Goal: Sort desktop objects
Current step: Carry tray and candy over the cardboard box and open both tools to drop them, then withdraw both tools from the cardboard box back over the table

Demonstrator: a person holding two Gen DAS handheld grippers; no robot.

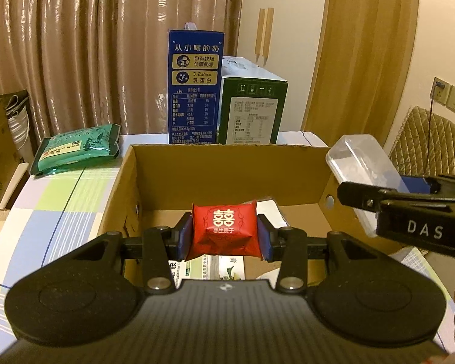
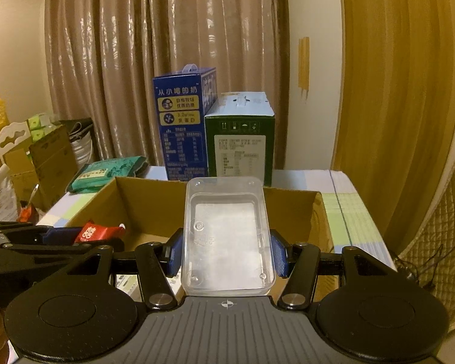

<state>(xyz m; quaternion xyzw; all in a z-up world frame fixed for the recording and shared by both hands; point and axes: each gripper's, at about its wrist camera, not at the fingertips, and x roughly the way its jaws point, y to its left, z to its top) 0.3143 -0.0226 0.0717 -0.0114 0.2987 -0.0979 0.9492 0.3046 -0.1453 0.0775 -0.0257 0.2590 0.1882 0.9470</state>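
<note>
Red wrapping marks the candy packet (image 1: 224, 230) pinched between the pads of the left gripper (image 1: 224, 233), held above the open cardboard box (image 1: 227, 151) near its front wall. Beside it, the right gripper (image 2: 227, 251) clamps a clear plastic container (image 2: 226, 236) by its long sides, bottom toward the camera, long axis running away toward the box's far wall. Both are in the carrying step; next, each should lower and release inside.

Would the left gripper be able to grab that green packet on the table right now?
Probably not as things stand: the left gripper is already shut on a red packet over the cardboard box. The green packet lies in the open, nothing covering it.
</note>
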